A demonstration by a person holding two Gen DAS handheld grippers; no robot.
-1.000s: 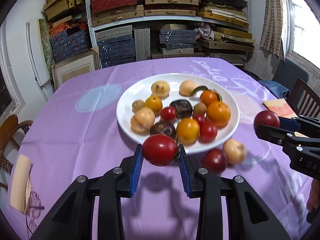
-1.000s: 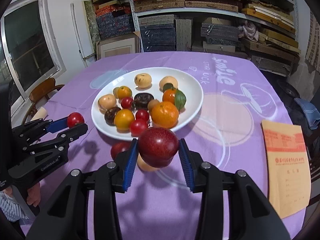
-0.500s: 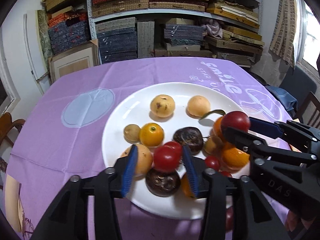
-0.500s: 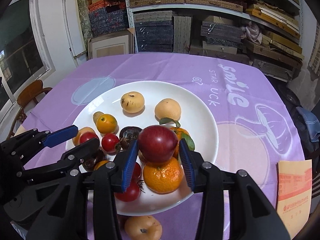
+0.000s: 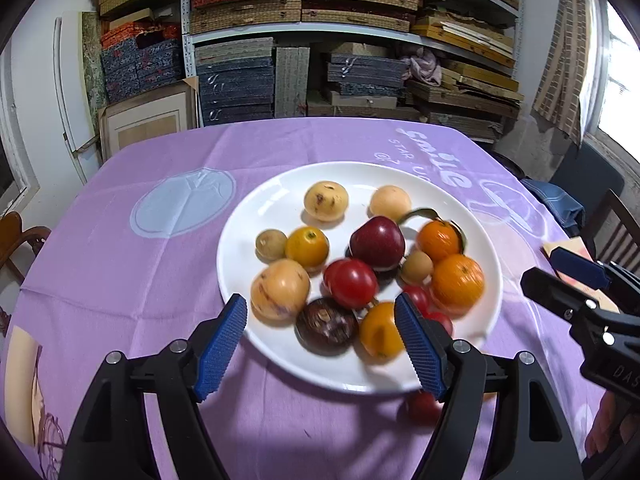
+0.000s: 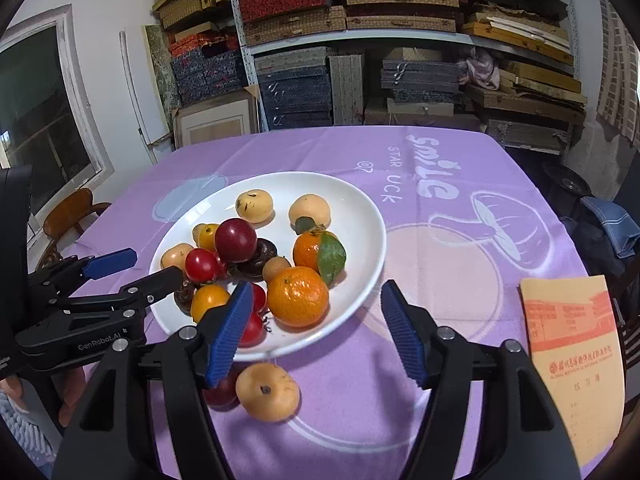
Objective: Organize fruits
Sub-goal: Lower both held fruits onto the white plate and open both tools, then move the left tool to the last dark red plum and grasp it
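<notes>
We are logging, left to right, a desk [image 6: 460,360] under a purple cloth. The left claw [image 5: 320,342] is standing wide, its jaws just having been opening, with nothing pressed between the blue pads; it is hovering over the near rim of the white plate [image 5: 248,224]. The red tomato [image 5: 354,283] is lying free on the plate among the other fruits, just beside the dark red plum [image 5: 377,243], which is sitting on top of the pile near the centre. We are also counting on the plate two oranges [image 5: 457,280], pale yellow fruits, a small yellow-orange fruit and a dark brown one. Off the plate, at its near edge, a pale yellow fruit [image 6: 267,391] and a dark red fruit [image 6: 220,392] are resting on the cloth, touching each other. The right claw [image 6: 316,330] is likewise gaping, jaws just having been opening, empty, over the plate's near right rim. Farthest right, an orange-printed envelope [image 6: 576,356] is lying flat on the desk.
</notes>
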